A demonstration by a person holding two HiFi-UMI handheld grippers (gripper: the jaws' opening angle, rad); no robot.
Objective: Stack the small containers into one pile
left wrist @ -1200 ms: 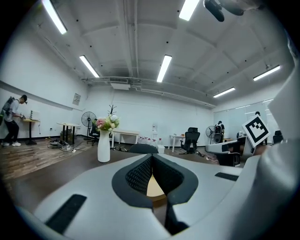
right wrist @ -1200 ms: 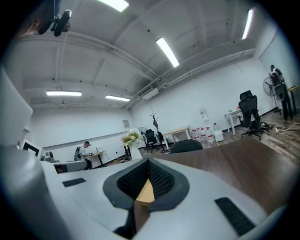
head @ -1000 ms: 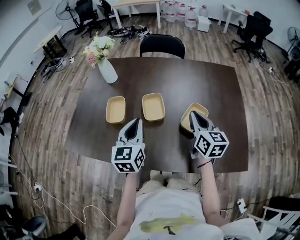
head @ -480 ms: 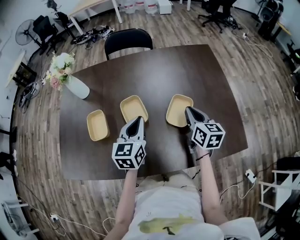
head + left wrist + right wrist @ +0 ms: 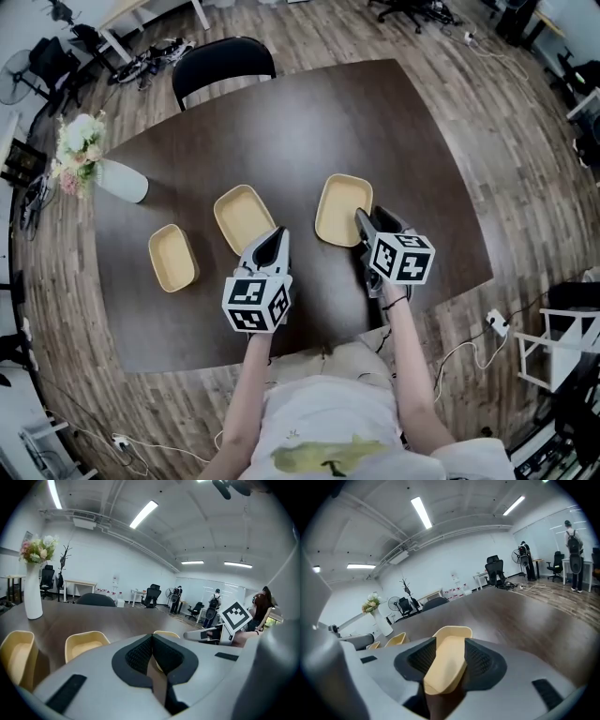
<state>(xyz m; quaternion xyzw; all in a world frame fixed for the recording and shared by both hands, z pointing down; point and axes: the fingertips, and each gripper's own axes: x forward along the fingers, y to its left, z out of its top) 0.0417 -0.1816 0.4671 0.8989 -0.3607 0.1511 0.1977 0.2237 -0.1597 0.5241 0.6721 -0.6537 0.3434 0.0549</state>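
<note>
Three shallow tan containers lie apart on the dark table (image 5: 394,122): the left one (image 5: 172,257), the middle one (image 5: 245,217) and the right one (image 5: 341,209). My left gripper (image 5: 277,235) is shut and empty, its tips just short of the middle container's near right corner. In the left gripper view the pads meet at the gripper (image 5: 152,637). My right gripper (image 5: 363,221) sits at the right container's near right rim. Its jaws have just been opening. In the right gripper view the gripper (image 5: 450,642) stands open, with the near end of that container (image 5: 444,663) between the pads.
A white vase of flowers (image 5: 115,179) stands at the table's left edge. A black chair (image 5: 220,62) is at the far side. The person's lap sits against the near table edge (image 5: 309,349). Office chairs and cables lie on the wooden floor around.
Both grippers have come forward and down toward the containers. The right gripper now reaches the right container's near rim. The head view has swung, so the table sits more to the left.
</note>
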